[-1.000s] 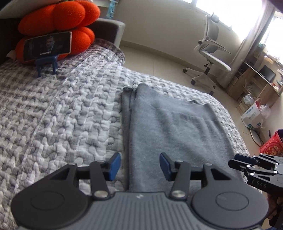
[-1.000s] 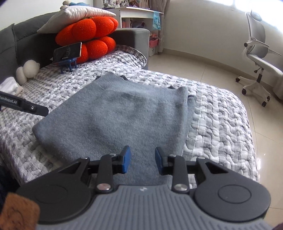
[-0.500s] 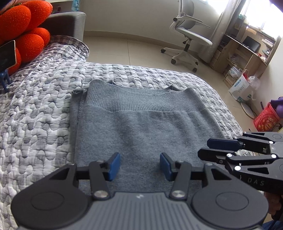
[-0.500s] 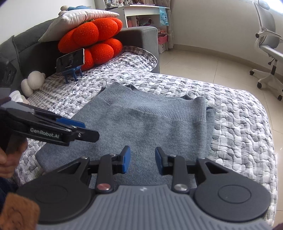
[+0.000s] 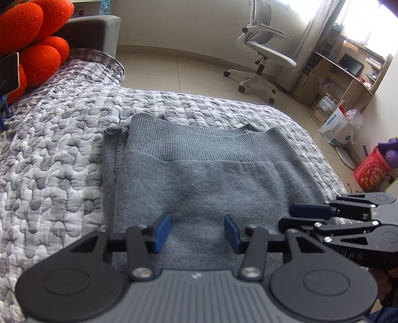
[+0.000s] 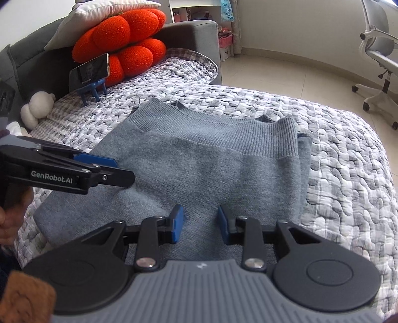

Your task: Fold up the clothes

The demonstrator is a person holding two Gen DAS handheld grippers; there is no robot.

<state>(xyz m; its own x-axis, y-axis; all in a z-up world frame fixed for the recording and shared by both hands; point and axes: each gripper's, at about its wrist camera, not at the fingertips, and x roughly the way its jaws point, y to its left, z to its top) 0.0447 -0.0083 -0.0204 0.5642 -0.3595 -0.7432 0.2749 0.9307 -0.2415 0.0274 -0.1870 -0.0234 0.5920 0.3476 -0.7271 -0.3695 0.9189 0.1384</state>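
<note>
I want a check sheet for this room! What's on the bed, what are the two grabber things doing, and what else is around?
Surface: bed with a grey and white quilt.
Job's things: grey knitted sweater, partly folded, lying flat, ribbed band on the far side.
Clutter: orange cushion with a white pillow on top; phone on a blue stand; white plush toy.
Grippers: left gripper open above the sweater's near part, nothing between the pads; right gripper open, narrower gap, nothing held.
Cables: nothing seen.
Surroundings: tiled floor, office chair, wooden desk, red bag, grey headboard.
</note>
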